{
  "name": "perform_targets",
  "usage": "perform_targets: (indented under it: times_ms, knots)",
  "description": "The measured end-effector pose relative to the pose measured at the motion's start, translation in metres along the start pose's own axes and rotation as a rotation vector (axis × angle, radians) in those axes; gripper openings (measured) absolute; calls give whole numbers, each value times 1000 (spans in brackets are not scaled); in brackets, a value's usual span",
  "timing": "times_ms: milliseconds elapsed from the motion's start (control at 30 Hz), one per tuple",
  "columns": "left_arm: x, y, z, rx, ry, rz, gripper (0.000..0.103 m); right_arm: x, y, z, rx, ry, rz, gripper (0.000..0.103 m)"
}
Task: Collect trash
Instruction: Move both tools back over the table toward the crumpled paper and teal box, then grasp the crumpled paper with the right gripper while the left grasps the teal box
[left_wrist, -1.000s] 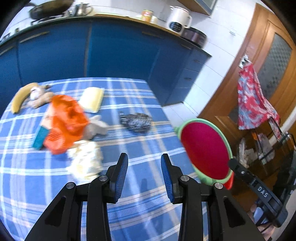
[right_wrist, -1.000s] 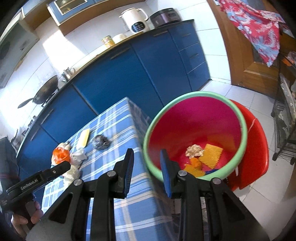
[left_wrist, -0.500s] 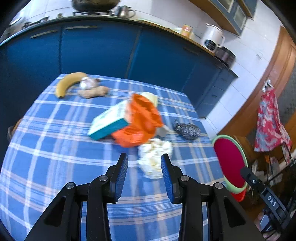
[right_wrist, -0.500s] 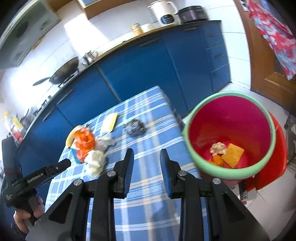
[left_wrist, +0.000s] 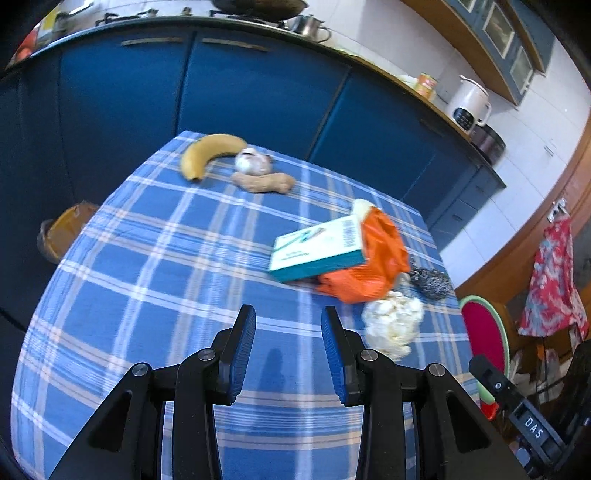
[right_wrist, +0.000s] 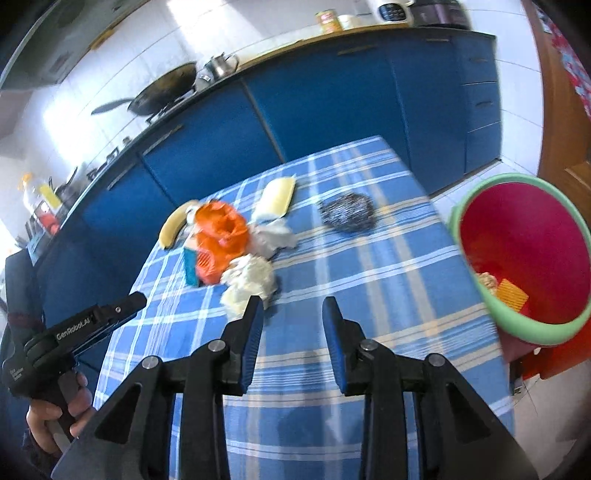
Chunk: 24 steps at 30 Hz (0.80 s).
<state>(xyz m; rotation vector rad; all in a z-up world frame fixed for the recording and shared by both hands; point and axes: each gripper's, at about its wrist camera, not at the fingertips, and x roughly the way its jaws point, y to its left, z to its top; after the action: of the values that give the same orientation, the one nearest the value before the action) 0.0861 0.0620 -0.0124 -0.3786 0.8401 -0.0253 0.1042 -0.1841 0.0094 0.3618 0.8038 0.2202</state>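
A crumpled white paper wad (left_wrist: 393, 325) (right_wrist: 249, 280), an orange plastic bag (left_wrist: 369, 260) (right_wrist: 218, 236), a teal-edged white box (left_wrist: 317, 249) (right_wrist: 190, 269) and a white tissue (right_wrist: 275, 236) lie on the blue checked tablecloth (left_wrist: 166, 258). The red bin with a green rim (right_wrist: 524, 258) (left_wrist: 485, 332) stands off the table's right edge and holds some scraps. My left gripper (left_wrist: 288, 347) is open and empty above the cloth, left of the wad. My right gripper (right_wrist: 293, 339) is open and empty, just right of the wad.
A banana (left_wrist: 207, 153), a garlic bulb (left_wrist: 253, 162) and ginger (left_wrist: 264, 182) lie at the far side. A steel scourer (right_wrist: 347, 212) and a pale yellow sponge (right_wrist: 277, 197) lie nearby. Blue cabinets (left_wrist: 221, 92) stand behind the table.
Both grippers have swung left, away from the bin and over the table. The trash pile has come nearer in the right wrist view. Both jaws stayed open.
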Motion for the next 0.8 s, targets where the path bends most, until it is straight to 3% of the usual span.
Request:
perform_targets:
  times_ms: [367,800]
  knots:
    - [9,28,7,16,13,65,38,43,41,-5,-68,123,13,36]
    - [24,37,9,8,45,52,38,86,57,-8,-100,194,-17,39]
